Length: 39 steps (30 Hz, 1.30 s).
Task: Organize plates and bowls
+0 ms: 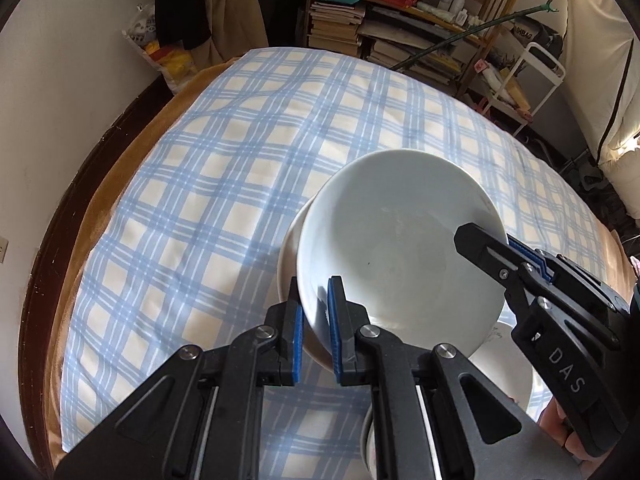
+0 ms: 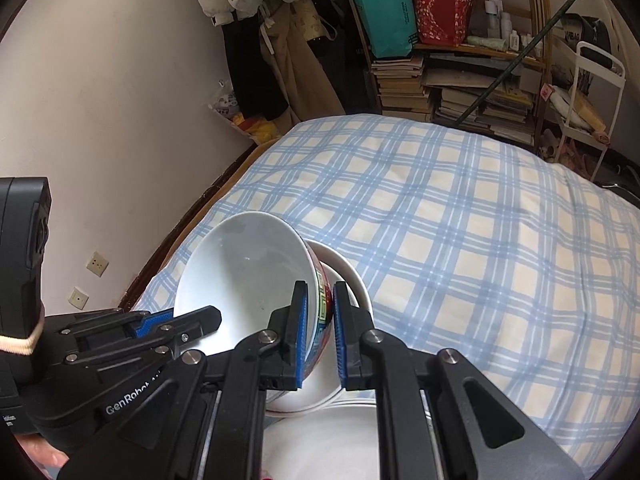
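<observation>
left tongs (image 1: 316, 332) pinching bowl (image 1: 396, 248) near rim; right tongs (image 2: 320, 332) pinching opposite rim | bowl tilted, held just above white plate (image 2: 344, 268) on bed (image 2: 460, 240) | next: lower straight onto plate

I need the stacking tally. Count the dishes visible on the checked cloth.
3, possibly more hidden. The white bowl with the red patterned outside is held tilted by both grippers. A plain white bowl sits just behind it. A white plate lies nearest, partly hidden.
</observation>
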Each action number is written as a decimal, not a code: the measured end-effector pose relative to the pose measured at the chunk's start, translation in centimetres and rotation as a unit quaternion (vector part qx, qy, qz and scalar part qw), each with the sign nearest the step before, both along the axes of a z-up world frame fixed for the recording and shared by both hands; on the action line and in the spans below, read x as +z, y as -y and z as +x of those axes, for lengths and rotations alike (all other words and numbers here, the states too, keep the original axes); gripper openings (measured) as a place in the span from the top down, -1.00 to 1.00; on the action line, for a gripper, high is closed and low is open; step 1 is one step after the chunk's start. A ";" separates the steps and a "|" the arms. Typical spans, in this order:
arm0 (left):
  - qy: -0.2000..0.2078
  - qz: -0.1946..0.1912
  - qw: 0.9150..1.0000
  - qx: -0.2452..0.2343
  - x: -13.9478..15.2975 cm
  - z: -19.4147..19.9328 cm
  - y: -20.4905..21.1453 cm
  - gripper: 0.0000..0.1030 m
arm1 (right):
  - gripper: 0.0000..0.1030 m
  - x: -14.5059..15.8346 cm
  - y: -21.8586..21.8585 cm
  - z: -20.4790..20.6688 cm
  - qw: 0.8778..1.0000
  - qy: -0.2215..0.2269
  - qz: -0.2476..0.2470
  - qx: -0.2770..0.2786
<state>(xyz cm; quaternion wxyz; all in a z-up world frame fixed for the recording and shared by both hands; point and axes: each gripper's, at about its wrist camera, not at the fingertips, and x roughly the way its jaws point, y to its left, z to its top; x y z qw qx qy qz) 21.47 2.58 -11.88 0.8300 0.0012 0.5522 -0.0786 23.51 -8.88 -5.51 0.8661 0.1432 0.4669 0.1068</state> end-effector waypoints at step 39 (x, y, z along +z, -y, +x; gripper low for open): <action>0.018 0.015 0.999 0.024 2.2 -0.2 -2.7 0.30 | 0.57 -1.6 0.9 -0.3 0.998 -0.049 0.049 0.006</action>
